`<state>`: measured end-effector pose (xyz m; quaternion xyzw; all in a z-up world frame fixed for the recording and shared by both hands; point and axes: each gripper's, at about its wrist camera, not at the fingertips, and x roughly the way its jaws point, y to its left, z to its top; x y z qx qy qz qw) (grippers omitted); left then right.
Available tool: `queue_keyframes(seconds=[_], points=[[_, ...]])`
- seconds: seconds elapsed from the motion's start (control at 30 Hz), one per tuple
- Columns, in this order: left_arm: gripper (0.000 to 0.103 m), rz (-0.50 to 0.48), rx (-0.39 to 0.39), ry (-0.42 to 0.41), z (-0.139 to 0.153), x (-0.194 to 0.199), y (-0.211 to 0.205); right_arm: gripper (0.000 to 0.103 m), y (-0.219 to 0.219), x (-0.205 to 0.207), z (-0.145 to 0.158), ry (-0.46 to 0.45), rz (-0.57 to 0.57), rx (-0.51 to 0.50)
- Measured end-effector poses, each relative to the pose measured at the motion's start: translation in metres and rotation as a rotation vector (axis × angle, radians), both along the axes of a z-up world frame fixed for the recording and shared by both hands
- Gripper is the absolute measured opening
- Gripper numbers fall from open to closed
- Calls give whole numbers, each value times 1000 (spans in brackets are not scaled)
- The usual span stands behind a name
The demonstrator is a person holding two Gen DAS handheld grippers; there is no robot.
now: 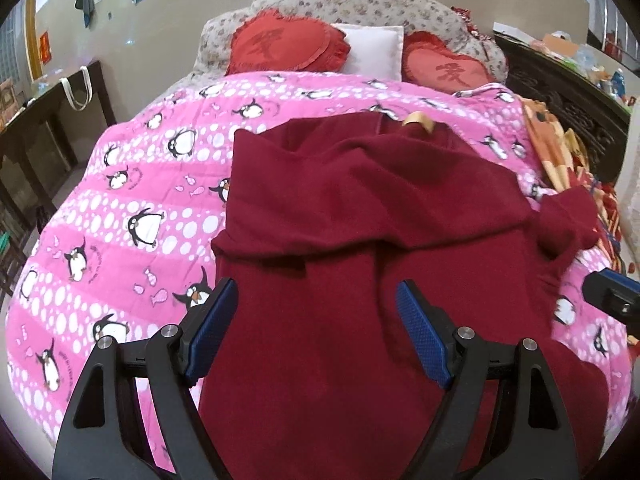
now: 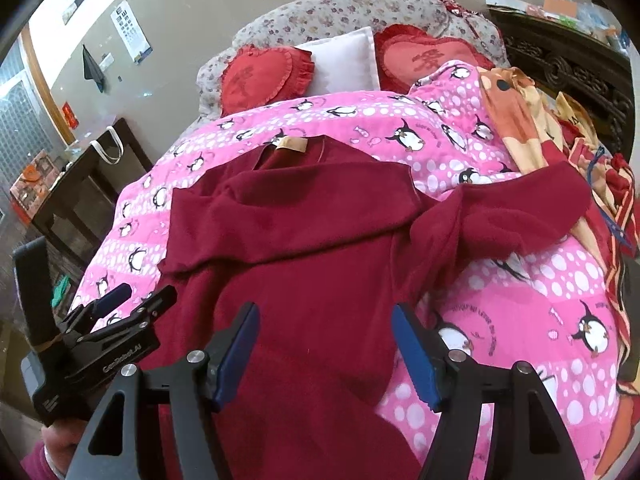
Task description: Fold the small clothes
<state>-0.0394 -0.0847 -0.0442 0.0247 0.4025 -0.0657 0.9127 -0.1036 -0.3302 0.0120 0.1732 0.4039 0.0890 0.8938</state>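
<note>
I am holding the left tool [image 1: 316, 320] spread wide, with nothing between its blue pads [image 1: 420, 332]; it is hovering over the lower part of the dark red sweater [image 1: 360, 208]. My right tool [image 2: 324, 344] is also standing spread and empty, its pads clear of the cloth, above the sweater's right edge where red fabric is meeting the pink penguin quilt [image 2: 520, 312]. In the right wrist view I am seeing the left tool off to the left side, beside the sweater's edge. The sweater is lying flat on the quilt on the bed, collar pointing toward the headboard, a tan label [image 2: 294, 144] showing at the neck. One sleeve is lying folded across the chest; the other sleeve [image 2: 520, 204] is stretching out to the right, toward a heap of orange and red fabric [image 2: 516, 120]. Beyond the quilt, two red heart cushions [image 1: 284, 44] are sitting either side of a white pillow [image 1: 374, 50].
</note>
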Motion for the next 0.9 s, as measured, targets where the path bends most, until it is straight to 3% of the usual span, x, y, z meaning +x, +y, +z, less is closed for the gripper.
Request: queue_keyframes(seconds=[0.4, 0.9], points=[[82, -37, 10, -4, 9, -10, -31, 71, -30, -9, -4, 3, -30, 19], [82, -57, 20, 22, -1, 30, -46, 72, -49, 35, -11, 32, -59, 21]])
